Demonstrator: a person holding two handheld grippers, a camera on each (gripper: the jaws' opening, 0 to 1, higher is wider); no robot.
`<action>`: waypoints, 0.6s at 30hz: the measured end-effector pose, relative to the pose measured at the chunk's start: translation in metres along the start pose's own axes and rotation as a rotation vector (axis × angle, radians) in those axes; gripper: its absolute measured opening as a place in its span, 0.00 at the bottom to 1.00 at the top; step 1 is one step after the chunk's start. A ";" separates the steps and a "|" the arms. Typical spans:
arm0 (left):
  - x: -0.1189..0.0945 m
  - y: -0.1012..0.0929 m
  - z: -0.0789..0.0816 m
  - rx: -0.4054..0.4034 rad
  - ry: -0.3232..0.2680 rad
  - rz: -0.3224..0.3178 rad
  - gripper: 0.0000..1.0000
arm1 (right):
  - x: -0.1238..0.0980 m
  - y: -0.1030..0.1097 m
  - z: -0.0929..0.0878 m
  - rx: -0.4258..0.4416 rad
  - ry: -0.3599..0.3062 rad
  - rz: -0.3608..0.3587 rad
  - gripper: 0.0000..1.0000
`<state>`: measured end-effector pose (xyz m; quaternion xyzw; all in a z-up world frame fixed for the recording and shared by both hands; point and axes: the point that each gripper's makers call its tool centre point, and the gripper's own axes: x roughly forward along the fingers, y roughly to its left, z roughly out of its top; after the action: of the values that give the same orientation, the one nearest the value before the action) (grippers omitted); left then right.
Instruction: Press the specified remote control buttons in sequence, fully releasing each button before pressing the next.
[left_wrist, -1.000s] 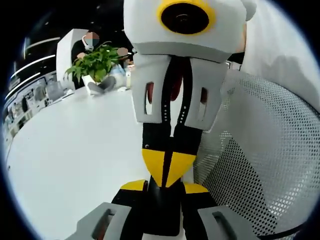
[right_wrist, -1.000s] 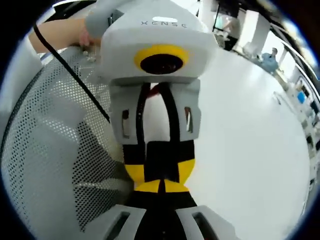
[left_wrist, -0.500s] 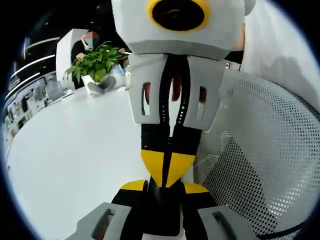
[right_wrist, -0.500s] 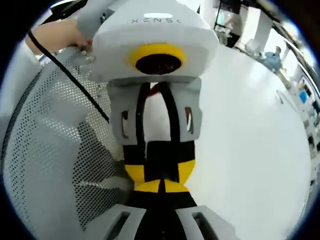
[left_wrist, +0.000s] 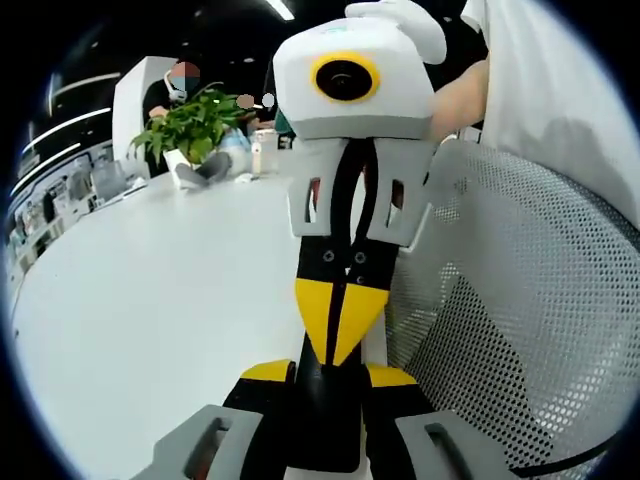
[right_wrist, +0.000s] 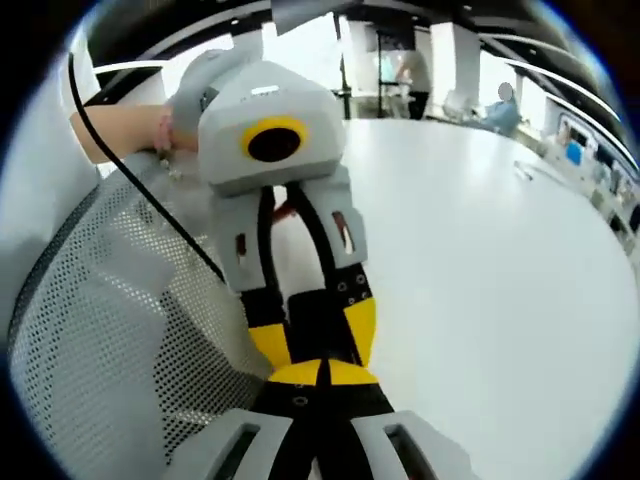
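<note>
Two tools face each other, tips meeting above the white bench (left_wrist: 150, 300): the left tool (left_wrist: 330, 375) looks clenched, and so does the right tool (right_wrist: 320, 375). No remote is visible, so pressing seems unstarted; next, find it.

In the left gripper view the right tongs (left_wrist: 340, 330) hide part of the desk (left_wrist: 140, 300) behind them; the white mesh chair (left_wrist: 520, 330) is cut off at the edge, and far desk items are too small to identify
</note>
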<state>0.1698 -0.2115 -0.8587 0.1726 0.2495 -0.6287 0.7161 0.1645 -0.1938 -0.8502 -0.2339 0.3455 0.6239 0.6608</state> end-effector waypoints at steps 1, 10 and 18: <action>0.000 0.000 0.000 0.002 0.001 -0.001 0.25 | -0.001 0.001 -0.001 -0.004 0.000 0.000 0.00; 0.000 -0.001 0.000 0.014 0.009 -0.003 0.25 | -0.010 -0.003 -0.010 0.001 0.020 -0.029 0.00; 0.000 -0.001 0.000 0.020 0.011 -0.003 0.25 | -0.015 -0.003 -0.020 -0.087 0.053 -0.042 0.18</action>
<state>0.1691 -0.2113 -0.8588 0.1830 0.2474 -0.6312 0.7119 0.1643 -0.2186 -0.8525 -0.2860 0.3303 0.6181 0.6535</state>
